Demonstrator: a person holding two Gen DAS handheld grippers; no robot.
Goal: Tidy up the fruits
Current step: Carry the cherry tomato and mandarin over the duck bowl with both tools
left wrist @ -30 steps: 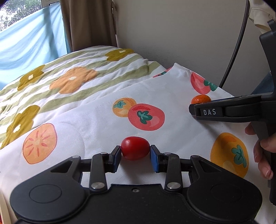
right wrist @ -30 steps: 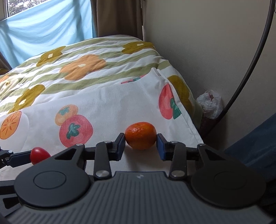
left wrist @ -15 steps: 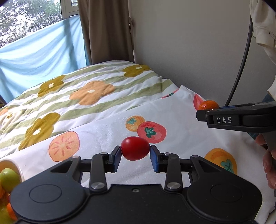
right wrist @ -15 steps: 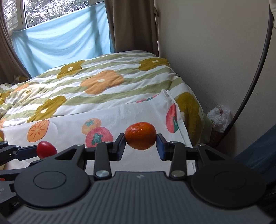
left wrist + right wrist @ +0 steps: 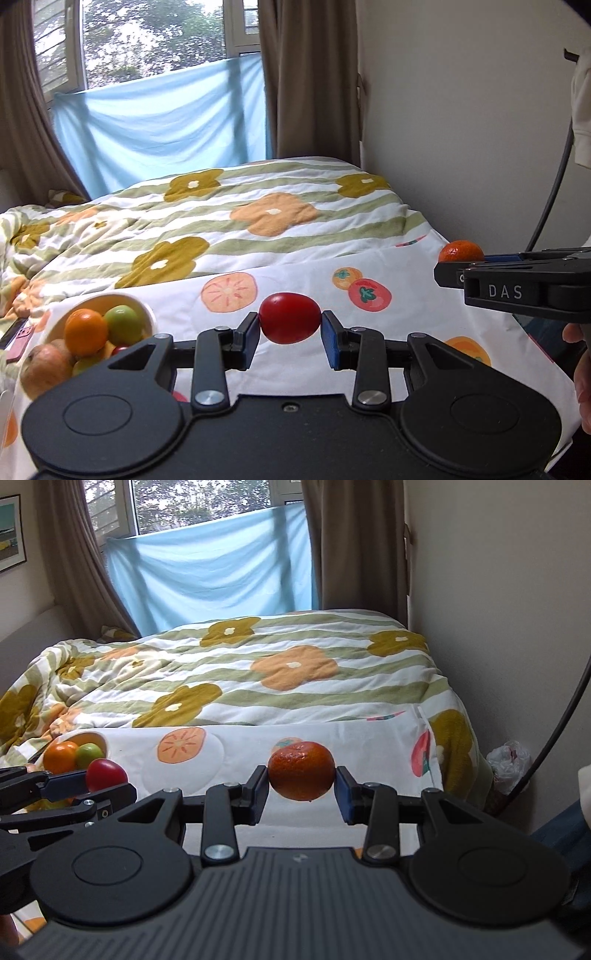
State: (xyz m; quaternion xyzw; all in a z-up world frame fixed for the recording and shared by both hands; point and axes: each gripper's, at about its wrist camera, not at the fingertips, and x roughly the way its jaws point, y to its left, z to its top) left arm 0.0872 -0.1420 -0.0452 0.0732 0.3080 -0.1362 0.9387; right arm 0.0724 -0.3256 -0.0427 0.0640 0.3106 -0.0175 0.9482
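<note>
Left tool (image 5: 290, 328) grips a red tomato (image 5: 289, 318); right tool (image 5: 301, 792) grips a mandarin (image 5: 301, 770). Both held above the bed (image 5: 258, 686).

tomato (image 5: 289, 323) and mandarin (image 5: 301, 770) lifted, bowl (image 5: 146, 314) revealed

A bed (image 5: 295, 686) fills the room's middle, covered by a white quilt with green stripes and large orange and mustard flowers. Behind the bed, a window (image 5: 199, 502) shows daylit trees; a pale blue cloth (image 5: 214, 568) hangs across its lower part, flanked by brown curtains (image 5: 354, 542). Right of the bed stands a plain beige wall (image 5: 498, 590). Left of the window hangs a framed picture (image 5: 11, 531).
</note>
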